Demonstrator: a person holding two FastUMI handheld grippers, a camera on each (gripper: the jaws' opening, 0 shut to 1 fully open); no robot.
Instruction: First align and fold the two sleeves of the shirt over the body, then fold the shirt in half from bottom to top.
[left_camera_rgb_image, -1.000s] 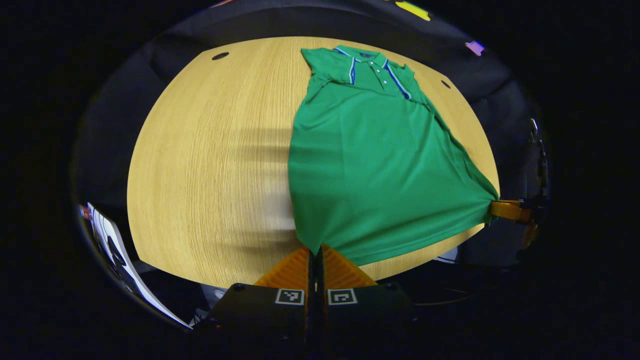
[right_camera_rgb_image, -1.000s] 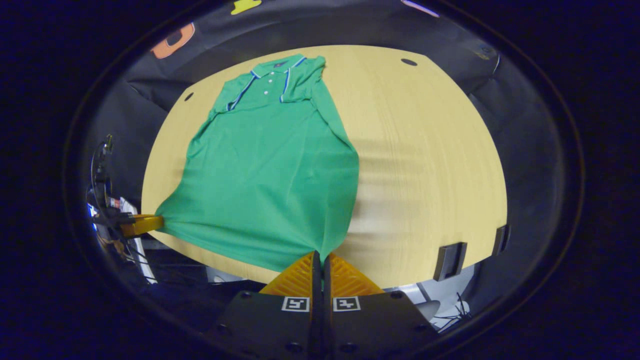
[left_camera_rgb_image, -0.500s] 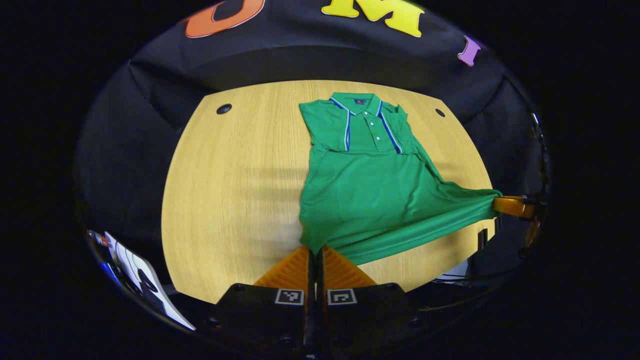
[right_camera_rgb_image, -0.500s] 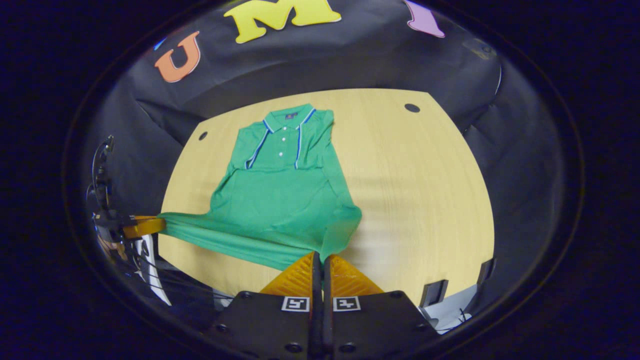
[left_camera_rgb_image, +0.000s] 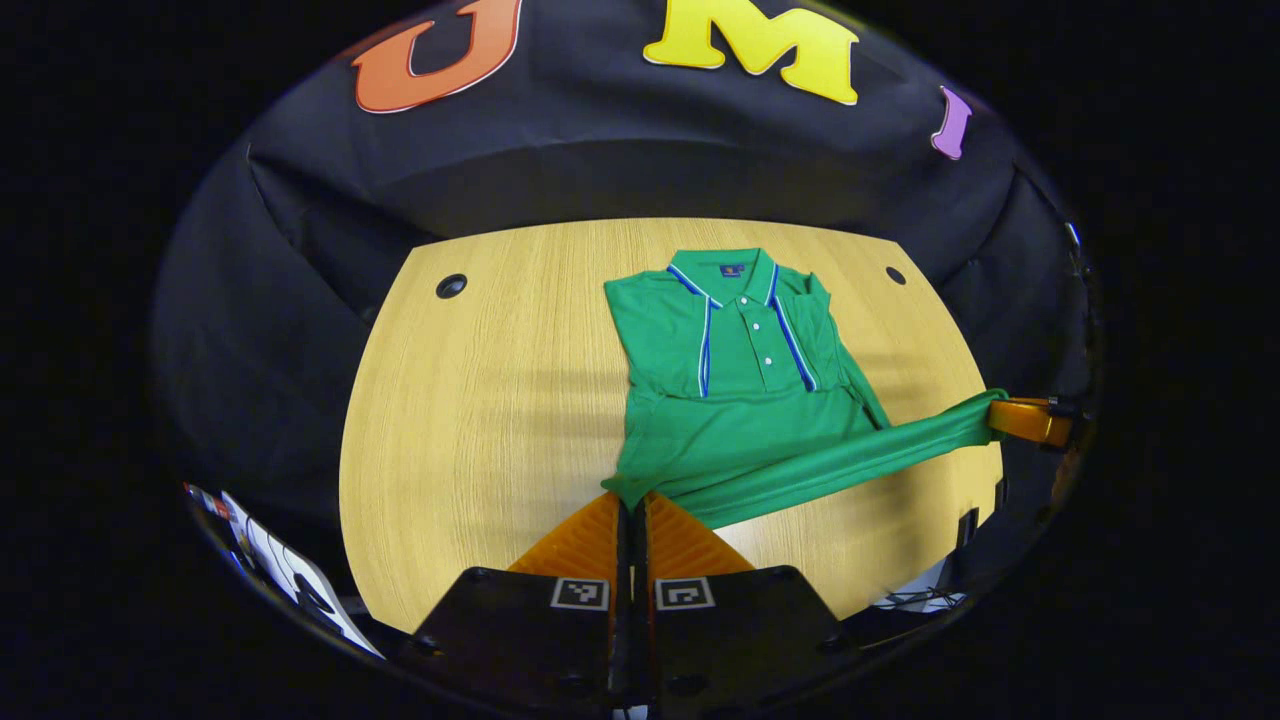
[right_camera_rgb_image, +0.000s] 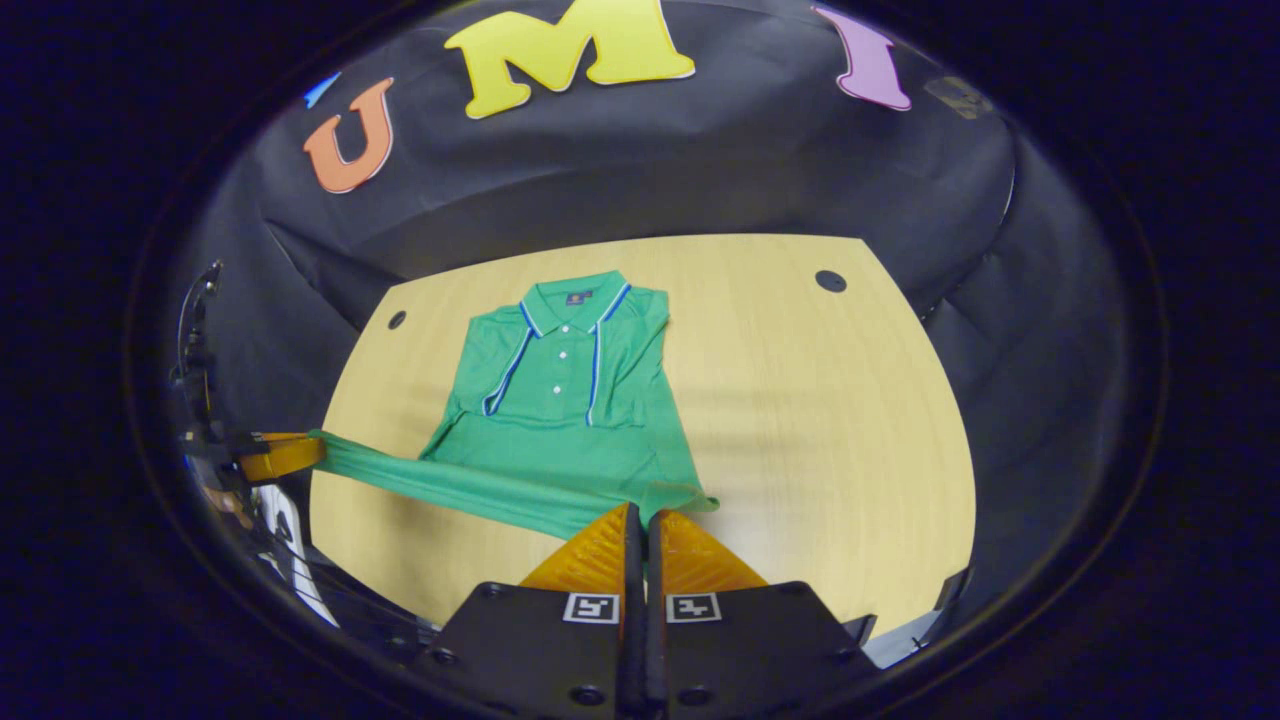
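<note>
Left gripper view: your left claw (left_camera_rgb_image: 631, 503) pinches the green polo shirt (left_camera_rgb_image: 740, 390)'s hem corner above the counter (left_camera_rgb_image: 480, 400); your right claw (right_camera_rgb_image: 640, 518) clamps the other corner, hem stretched between.

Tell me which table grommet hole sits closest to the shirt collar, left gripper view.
The dark hole on the table right of the shirt, just off its shoulder. The other hole sits far across bare wood to the left.

Wooden table (left_camera_rgb_image: 480, 420) — two dark holes (left_camera_rgb_image: 451, 286).
</note>
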